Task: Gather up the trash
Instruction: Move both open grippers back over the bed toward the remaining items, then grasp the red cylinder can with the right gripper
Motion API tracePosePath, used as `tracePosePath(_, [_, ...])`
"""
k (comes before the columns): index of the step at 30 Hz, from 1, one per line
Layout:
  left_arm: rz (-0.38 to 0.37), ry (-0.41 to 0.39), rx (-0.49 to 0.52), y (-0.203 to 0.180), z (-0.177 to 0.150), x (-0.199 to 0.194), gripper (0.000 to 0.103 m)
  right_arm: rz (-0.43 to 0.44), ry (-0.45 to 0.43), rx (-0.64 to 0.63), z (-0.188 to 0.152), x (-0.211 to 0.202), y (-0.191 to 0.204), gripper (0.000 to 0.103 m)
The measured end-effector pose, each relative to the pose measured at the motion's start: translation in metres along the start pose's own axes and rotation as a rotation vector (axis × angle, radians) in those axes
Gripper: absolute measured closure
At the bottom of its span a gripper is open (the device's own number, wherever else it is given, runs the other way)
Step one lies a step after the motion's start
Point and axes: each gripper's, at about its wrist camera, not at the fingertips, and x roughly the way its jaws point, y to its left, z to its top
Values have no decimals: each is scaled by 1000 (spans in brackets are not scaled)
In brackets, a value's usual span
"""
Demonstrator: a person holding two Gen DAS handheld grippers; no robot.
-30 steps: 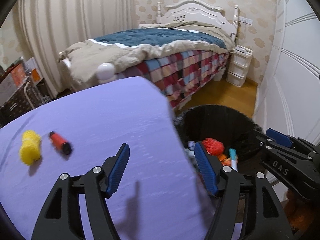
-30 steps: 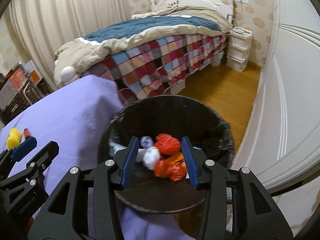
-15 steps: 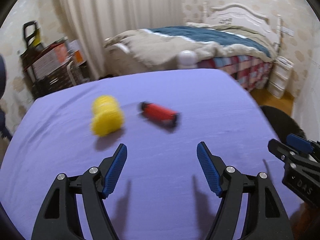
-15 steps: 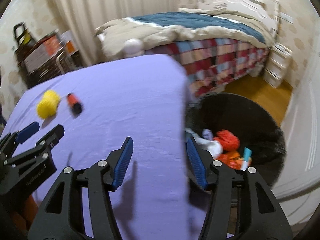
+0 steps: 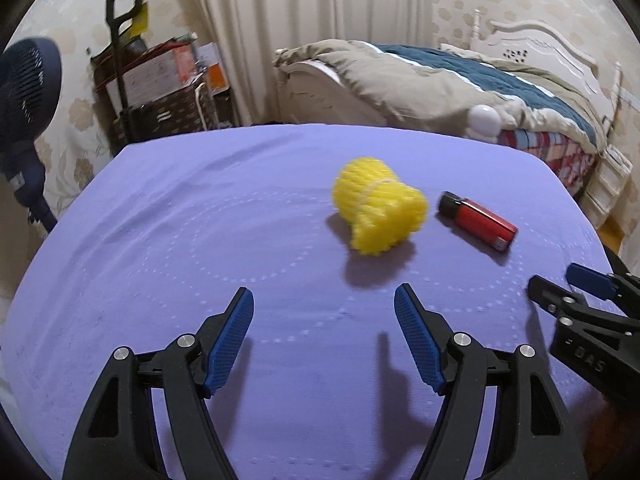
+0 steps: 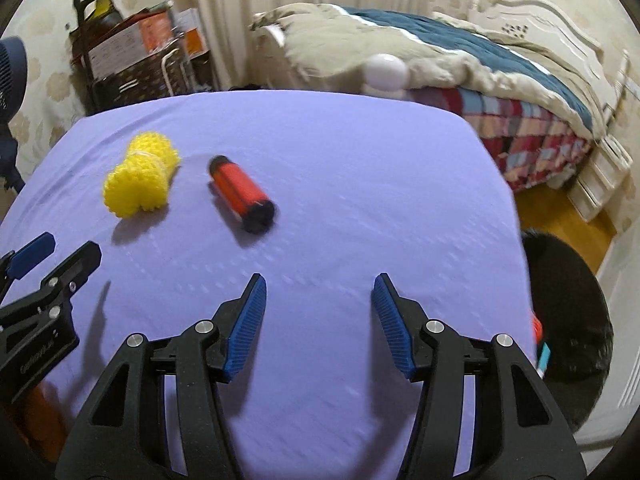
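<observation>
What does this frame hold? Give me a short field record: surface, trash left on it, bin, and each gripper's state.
surface: purple-covered table
trash on surface: yellow spiky ball; red lighter, lying apart just beside it
bin: black trash bin, on the floor past the table's right edge, some items inside
left gripper: open, empty, aimed toward the yellow ball
right gripper: open, empty, above bare cloth
background: bed

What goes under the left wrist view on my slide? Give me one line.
Open left gripper hovers over the purple tablecloth, facing a yellow spiky ball and red lighter.
</observation>
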Motion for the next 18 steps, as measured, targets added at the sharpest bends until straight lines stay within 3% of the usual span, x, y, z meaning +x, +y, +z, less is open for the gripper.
tracePosePath(12, [-18, 4, -20, 9, 1, 1, 32, 16, 6, -52, 44, 38, 38, 48])
tracePosePath(18, [-28, -2, -4, 6, 4, 3, 30, 12, -1, -43, 49, 41, 36, 74])
